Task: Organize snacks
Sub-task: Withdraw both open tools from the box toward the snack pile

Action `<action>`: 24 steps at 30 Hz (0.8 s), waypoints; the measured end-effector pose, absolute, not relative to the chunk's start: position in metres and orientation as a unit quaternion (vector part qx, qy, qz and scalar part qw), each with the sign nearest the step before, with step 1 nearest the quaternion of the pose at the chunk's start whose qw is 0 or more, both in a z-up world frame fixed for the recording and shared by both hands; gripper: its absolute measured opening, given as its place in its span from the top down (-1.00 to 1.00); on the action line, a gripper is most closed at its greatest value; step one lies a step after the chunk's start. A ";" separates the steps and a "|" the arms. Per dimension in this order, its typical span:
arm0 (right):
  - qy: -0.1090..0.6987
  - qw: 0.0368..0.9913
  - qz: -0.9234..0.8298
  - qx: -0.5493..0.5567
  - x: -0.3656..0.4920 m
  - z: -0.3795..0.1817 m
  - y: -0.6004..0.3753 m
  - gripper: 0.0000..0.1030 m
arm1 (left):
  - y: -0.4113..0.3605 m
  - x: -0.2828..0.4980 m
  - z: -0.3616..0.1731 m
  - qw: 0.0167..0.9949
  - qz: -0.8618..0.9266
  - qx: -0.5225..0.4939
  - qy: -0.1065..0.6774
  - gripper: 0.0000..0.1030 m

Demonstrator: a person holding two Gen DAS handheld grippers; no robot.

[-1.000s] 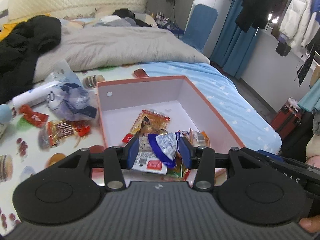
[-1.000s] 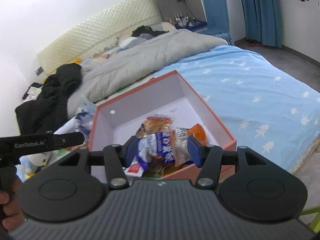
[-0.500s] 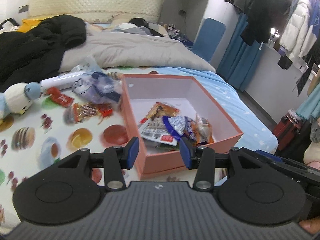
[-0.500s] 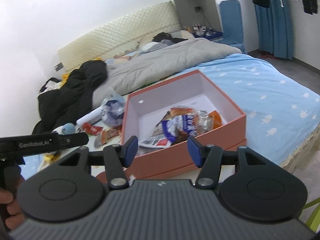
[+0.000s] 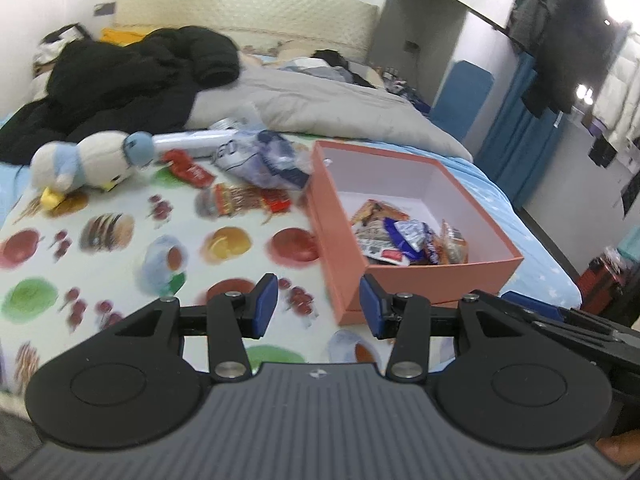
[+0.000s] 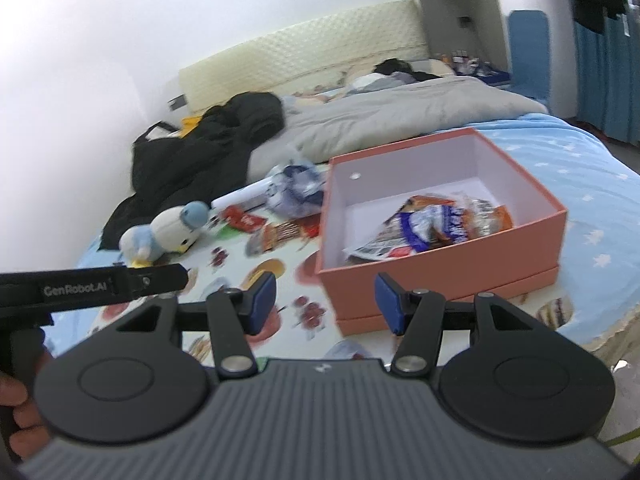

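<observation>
Both claws stand wide and hold nothing: the left claw (image 5: pixel 318 306) and the right claw (image 6: pixel 326 302) hang above the fruit-print sheet (image 5: pixel 120 248) on the bed. From the left claw, the pink box (image 5: pixel 404 280) lies at about one o'clock, with a heap of snack packets (image 5: pixel 408 236) inside near its front wall. Loose snacks (image 5: pixel 244 200) and a red packet (image 5: pixel 188 168) lie at eleven o'clock, beside a plush duck (image 5: pixel 84 164) and a crumpled blue bag (image 5: pixel 264 158).
</observation>
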State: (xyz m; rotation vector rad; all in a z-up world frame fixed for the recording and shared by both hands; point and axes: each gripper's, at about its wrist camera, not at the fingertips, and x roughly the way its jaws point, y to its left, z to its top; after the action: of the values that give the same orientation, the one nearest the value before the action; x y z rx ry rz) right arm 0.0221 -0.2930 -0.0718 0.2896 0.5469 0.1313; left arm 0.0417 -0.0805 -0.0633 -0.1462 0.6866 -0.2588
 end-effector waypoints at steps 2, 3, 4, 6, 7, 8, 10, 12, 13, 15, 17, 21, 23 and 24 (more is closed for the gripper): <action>0.270 0.950 0.075 0.137 0.019 -0.073 -0.284 -0.12 | -0.070 0.038 -0.066 0.932 -0.113 -0.077 0.335 -0.01; 0.271 0.949 0.083 0.136 0.019 -0.074 -0.280 -0.12 | -0.064 0.036 -0.068 0.932 -0.106 -0.081 0.336 -0.02; 0.272 0.949 0.089 0.134 0.019 -0.075 -0.275 -0.12 | -0.057 0.034 -0.070 0.932 -0.098 -0.086 0.338 -0.02; 0.278 0.947 0.099 0.129 0.020 -0.078 -0.265 -0.12 | -0.044 0.031 -0.074 0.932 -0.085 -0.094 0.340 -0.02; 0.279 0.946 0.105 0.126 0.021 -0.080 -0.260 -0.12 | -0.038 0.031 -0.076 0.932 -0.080 -0.096 0.341 -0.02; 0.280 0.946 0.111 0.122 0.021 -0.081 -0.255 -0.12 | -0.032 0.030 -0.078 0.932 -0.074 -0.099 0.341 -0.02; 0.285 0.942 0.127 0.120 0.024 -0.085 -0.244 -0.12 | -0.021 0.029 -0.083 0.932 -0.062 -0.105 0.342 -0.02; 0.289 0.940 0.141 0.114 0.026 -0.088 -0.236 -0.28 | -0.012 0.031 -0.091 0.931 -0.054 -0.113 0.344 -0.02; 0.289 0.940 0.146 0.108 0.027 -0.089 -0.232 -0.37 | -0.007 0.032 -0.096 0.929 -0.048 -0.117 0.347 -0.02; 0.289 0.940 0.151 0.097 0.029 -0.093 -0.224 -0.52 | 0.001 0.035 -0.106 0.926 -0.039 -0.125 0.354 -0.02; 0.296 0.937 0.161 0.091 0.034 -0.099 -0.217 -0.57 | 0.009 0.039 -0.115 0.923 -0.030 -0.135 0.360 -0.15; 0.312 0.930 0.172 0.088 0.046 -0.110 -0.205 -0.71 | 0.025 0.051 -0.133 0.920 -0.014 -0.145 0.363 -0.41; 0.319 0.928 0.177 0.082 0.054 -0.119 -0.198 -0.74 | 0.032 0.064 -0.142 0.917 -0.012 -0.155 0.366 -0.41; 0.323 0.926 0.179 0.077 0.059 -0.123 -0.194 -0.74 | 0.036 0.072 -0.147 0.916 -0.014 -0.164 0.367 -0.41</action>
State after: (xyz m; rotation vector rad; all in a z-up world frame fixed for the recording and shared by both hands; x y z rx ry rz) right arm 0.0587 -0.1937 -0.1228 0.1573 0.6615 0.3661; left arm 0.0718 0.0362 -0.1474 -0.3366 0.7550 -0.0285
